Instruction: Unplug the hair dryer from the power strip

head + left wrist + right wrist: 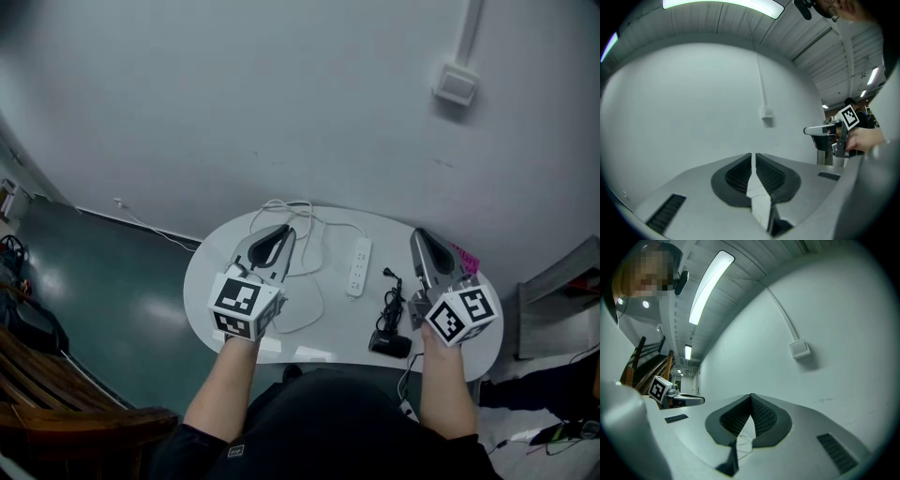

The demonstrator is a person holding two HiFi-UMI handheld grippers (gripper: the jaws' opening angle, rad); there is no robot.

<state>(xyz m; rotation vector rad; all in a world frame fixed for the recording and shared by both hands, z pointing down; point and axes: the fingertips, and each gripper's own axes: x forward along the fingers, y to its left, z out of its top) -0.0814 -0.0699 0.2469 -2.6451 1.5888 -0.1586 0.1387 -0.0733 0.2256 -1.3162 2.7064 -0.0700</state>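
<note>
A white power strip [356, 266] lies in the middle of the white oval table [211, 272]. To its right a black cord [390, 302] runs from a plug end, which lies apart from the strip, down to a black hair dryer body [389, 344] at the table's front edge. My left gripper [284, 231] hovers left of the strip above loops of white cable [309, 246], its jaws [753, 155] shut on nothing. My right gripper [417, 233] hangs over the table's right side, beside the black cord, shut and empty [751, 396]. Both point level at the wall.
A white junction box [457, 86] with conduit sits on the wall ahead. A pink object [466, 258] lies at the table's right rim. Wooden furniture [56, 394] stands at the lower left, and a grey cabinet [562, 300] with floor cables is at the right.
</note>
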